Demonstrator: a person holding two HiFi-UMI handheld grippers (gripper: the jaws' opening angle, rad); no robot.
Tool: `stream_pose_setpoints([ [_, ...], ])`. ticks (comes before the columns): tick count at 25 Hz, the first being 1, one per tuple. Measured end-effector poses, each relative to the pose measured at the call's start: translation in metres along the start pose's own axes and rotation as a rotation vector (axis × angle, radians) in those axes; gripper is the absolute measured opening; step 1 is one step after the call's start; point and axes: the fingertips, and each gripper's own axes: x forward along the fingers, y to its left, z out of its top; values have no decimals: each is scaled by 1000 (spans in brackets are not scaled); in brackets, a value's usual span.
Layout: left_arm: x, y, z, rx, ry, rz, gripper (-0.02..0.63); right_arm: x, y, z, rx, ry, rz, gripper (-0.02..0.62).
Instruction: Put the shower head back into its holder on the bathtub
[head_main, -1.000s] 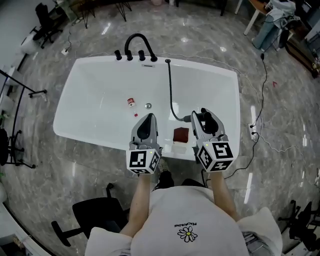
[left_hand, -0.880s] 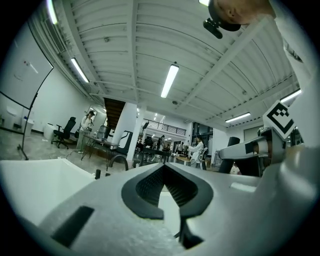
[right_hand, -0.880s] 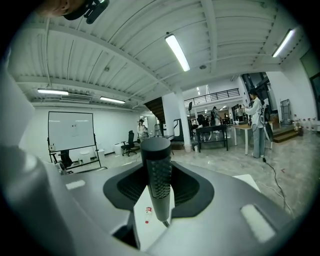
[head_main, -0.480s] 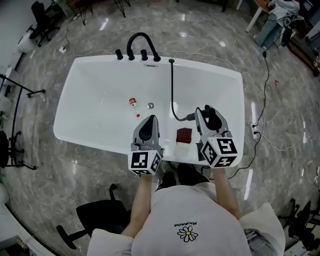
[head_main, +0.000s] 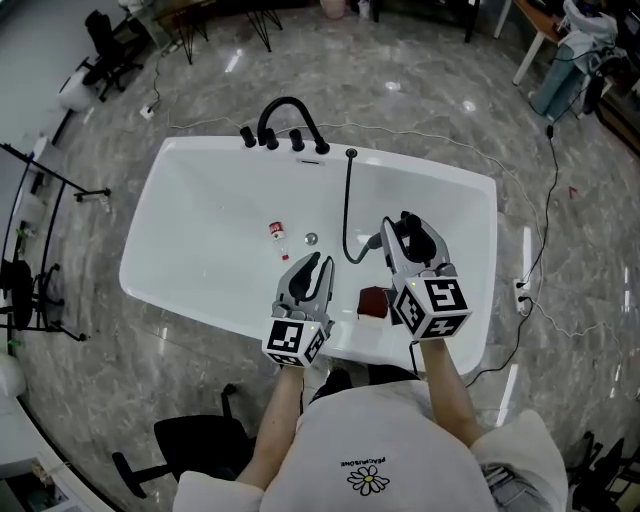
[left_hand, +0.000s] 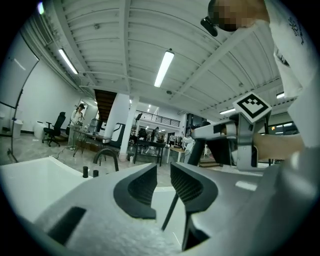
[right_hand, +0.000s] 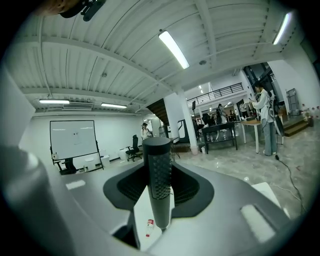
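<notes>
Person stands at the near side of a white bathtub (head_main: 200, 215), 1 gripper in each hand, both reaching out over the near rim.

Right gripper (head_main: 405, 228): jaws clamped on the shower head (right_hand: 157, 180), pads pressed to both sides of its black, textured handle. In the right gripper view the handle stands upright between the jaws. The shower head is held above the tub's near right part. Black hose (head_main: 346, 210) runs from it in a curve across the tub up to a small black fitting (head_main: 351, 153) on the far rim, just right of the faucet (head_main: 285, 108).

Left gripper (head_main: 318, 266): jaws part open and just been opening, a narrow gap between the pads, nothing in it. Only the tub and a stretch of hose show through the gap in the left gripper view. It points level, out over the tub.

Red block (head_main: 374, 301) sits at the near rim between the 2 grippers. On the tub floor: 1 small bottle (head_main: 277, 231) with a red band, lying down, and the drain (head_main: 311, 239) just right of it.
</notes>
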Motion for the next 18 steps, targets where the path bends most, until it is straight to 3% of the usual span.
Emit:
stream_pose_setpoints([
  [7,59,-11,-48,-3,79,15,148,34,-32,10,60,-23,81,140],
  [12,85,-10,-100,-20,158,-43,172,54,-43,8,76,-25,82,140],
  [18,130,7,-177,-37,282,-88,195,78,-50,46,79,-107,46,138],
])
